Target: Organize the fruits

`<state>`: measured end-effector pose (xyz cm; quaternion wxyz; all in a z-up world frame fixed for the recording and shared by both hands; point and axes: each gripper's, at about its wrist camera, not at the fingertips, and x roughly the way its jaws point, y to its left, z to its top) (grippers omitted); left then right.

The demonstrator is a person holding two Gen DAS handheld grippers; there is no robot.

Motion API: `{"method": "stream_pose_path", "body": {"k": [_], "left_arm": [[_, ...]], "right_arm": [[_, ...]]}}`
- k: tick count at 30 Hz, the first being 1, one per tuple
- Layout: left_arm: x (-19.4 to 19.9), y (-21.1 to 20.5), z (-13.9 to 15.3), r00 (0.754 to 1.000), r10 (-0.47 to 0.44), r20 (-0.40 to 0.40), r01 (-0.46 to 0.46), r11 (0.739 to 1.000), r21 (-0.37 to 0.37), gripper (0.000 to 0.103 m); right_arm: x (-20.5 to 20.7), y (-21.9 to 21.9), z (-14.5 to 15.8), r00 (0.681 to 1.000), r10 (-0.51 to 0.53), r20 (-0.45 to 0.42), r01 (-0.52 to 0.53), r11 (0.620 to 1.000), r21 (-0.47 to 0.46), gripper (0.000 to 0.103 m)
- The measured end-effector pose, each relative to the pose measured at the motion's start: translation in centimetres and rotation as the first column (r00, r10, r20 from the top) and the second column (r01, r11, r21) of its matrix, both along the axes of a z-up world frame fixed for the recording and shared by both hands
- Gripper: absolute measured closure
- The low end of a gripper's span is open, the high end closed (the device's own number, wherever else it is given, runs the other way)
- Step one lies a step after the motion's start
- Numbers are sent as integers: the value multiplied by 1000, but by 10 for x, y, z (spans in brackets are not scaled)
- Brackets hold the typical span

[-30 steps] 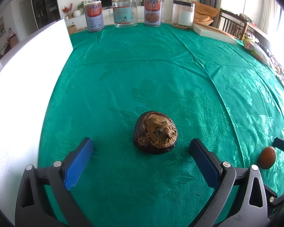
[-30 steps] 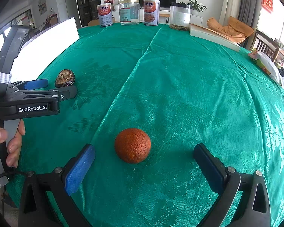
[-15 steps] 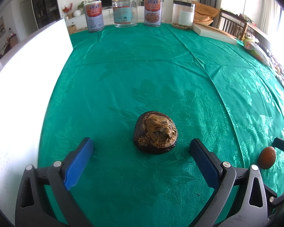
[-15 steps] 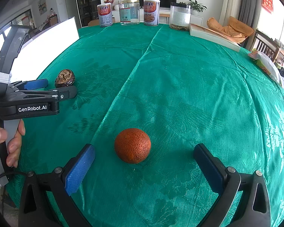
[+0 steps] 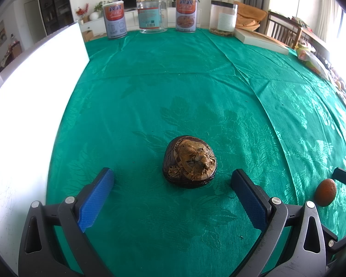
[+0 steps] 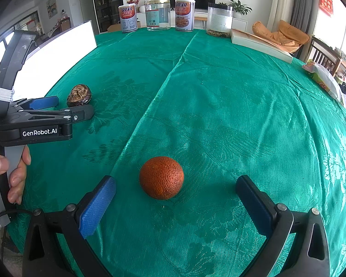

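Note:
A dark brown shrivelled fruit (image 5: 189,162) lies on the green tablecloth just ahead of my left gripper (image 5: 171,176), which is open and empty, its blue pads either side of it without touching. The fruit also shows in the right wrist view (image 6: 79,95). An orange (image 6: 161,177) lies on the cloth just ahead of my right gripper (image 6: 175,183), which is open and empty. The orange also shows at the right edge of the left wrist view (image 5: 325,192). The left gripper (image 6: 64,106) appears in the right wrist view, held by a hand.
A white board (image 5: 30,97) stands along the table's left edge. Two printed tins (image 5: 114,19) (image 5: 186,13) and two clear jars (image 5: 152,14) (image 5: 223,18) stand at the far edge. A flat box (image 5: 261,40) and packets (image 6: 323,78) lie at the right.

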<state>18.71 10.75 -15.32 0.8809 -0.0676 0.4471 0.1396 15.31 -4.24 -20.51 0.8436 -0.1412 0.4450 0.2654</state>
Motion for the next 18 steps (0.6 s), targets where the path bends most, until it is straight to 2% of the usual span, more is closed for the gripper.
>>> {"method": "stream_pose_path", "body": {"k": [12,15,18], "left_arm": [[-3,3,1,1000,-17,8,17,1000,-20,1],[-13,5,5,994,-100,41,104,990,-99,2],[-22,12,9,995,-71,73,82,984,-158,2]], "right_arm": [[0,-1,1,1000,-2,0,2,1000,9,0],[-3,-9,14,1000,-1,28,-1,996,90,0],[-6,-27,32,997,-27,71,12,976,216,0]]}}
